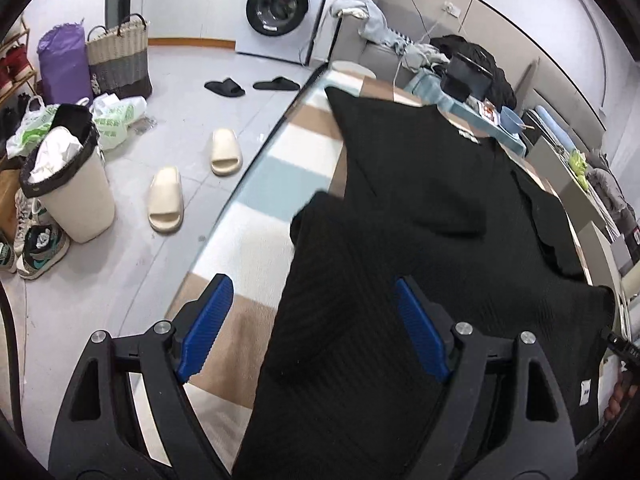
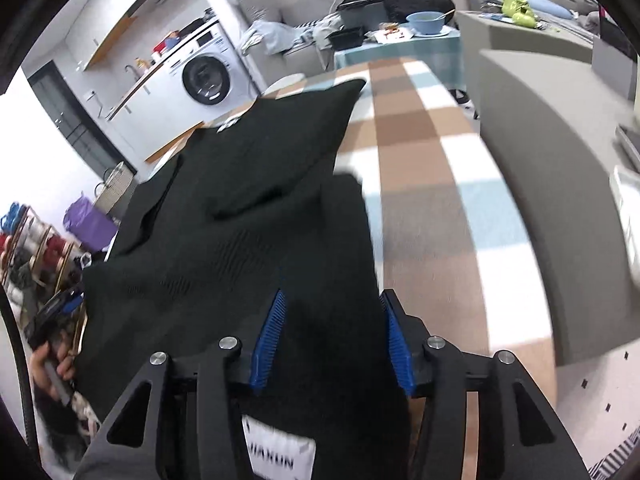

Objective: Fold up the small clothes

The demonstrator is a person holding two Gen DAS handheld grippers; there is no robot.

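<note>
Lying between right gripper (image 2: 332, 344) pads, part-open, not clearly pinching: black knit garment (image 2: 248, 208), stretching lengthwise away across checked table (image 2: 432, 168). Hovering wide open over near-left edge: left gripper (image 1: 316, 328).

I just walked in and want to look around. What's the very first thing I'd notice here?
Probably the big black ribbed knit garment, spread over the checked brown, white and blue cloth on the table. Next, the two claws with bright blue ridged pads at its near edge: the left claw stands wide open, and the right claw has fabric between its pads. Behind, a white front-loading washing machine stands by the wall.
</note>
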